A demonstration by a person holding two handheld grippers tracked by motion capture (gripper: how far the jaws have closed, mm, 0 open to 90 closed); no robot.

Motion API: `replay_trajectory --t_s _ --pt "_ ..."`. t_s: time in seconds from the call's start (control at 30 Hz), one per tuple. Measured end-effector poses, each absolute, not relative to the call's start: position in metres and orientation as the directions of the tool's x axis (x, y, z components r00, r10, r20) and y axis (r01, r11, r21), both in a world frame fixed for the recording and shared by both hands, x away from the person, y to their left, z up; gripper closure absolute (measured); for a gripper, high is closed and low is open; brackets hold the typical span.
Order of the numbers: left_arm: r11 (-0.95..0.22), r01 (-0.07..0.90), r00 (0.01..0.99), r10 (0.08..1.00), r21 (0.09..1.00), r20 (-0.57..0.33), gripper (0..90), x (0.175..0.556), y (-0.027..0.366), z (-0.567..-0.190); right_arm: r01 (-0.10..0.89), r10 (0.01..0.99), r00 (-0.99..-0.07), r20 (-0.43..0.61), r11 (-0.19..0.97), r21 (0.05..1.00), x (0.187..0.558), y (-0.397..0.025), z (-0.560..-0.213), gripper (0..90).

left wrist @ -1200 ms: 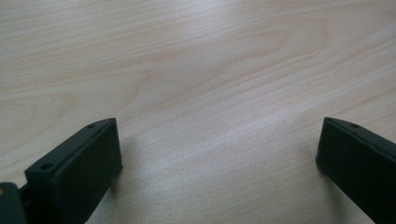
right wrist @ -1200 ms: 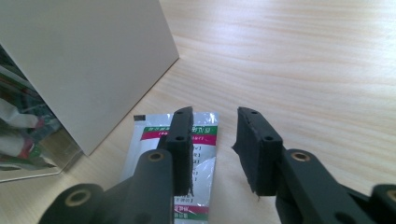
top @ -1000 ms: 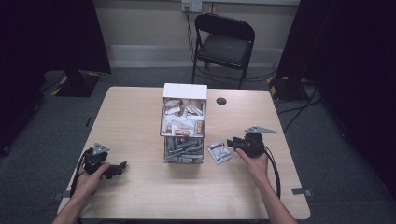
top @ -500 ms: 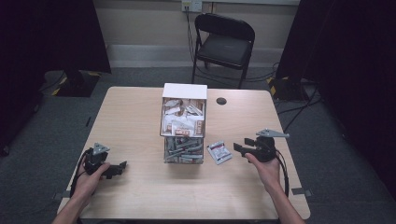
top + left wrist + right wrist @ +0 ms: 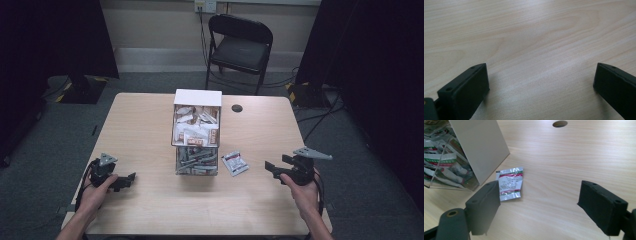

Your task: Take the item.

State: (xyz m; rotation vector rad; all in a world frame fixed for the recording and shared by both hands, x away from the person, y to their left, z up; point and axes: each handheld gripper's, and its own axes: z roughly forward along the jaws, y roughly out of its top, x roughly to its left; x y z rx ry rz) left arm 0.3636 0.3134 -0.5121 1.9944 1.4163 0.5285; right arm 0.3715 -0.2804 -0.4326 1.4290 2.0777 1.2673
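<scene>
Both jaws open and empty, right gripper [image 5: 272, 167] near packet [image 5: 510, 183] on tabletop [image 5: 150, 130], left gripper [image 5: 127, 178] idle; likely between picks, next needs another packet.

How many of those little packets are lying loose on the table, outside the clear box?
1: a single packet lies flat right of the clear box, ahead of the right gripper. The box could hide others.

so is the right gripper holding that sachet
No, the right gripper is open and holds nothing; the sachet lies flat on the table beside the box.
</scene>
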Motion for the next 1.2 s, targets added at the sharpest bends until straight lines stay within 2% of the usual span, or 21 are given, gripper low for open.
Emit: replay_trajectory --t_s 0.4,0.77,0.9,1.2 --pt "-0.225 0.687 0.342 0.939 0.691 -0.034 0.0 0.364 0.313 -0.512 0.619 0.899 -0.392 0.195 0.101 0.779 0.349 -0.31 -0.441 15.4" --pt "-0.225 0.687 0.342 0.939 0.691 -0.034 0.0 0.364 0.313 -0.512 0.655 0.941 -0.289 0.175 0.061 0.753 0.335 -0.34 -0.461 15.3" --pt "-0.225 0.687 0.342 0.939 0.691 -0.034 0.0 0.364 0.313 -0.512 0.689 0.957 -0.255 0.14 0.079 0.72 0.334 -0.345 -0.473 15.3" --pt "-0.225 0.687 0.343 0.939 0.691 -0.034 0.0 0.364 0.313 -0.512 0.717 0.969 -0.243 0.049 0.146 0.681 0.337 -0.333 -0.492 14.4"
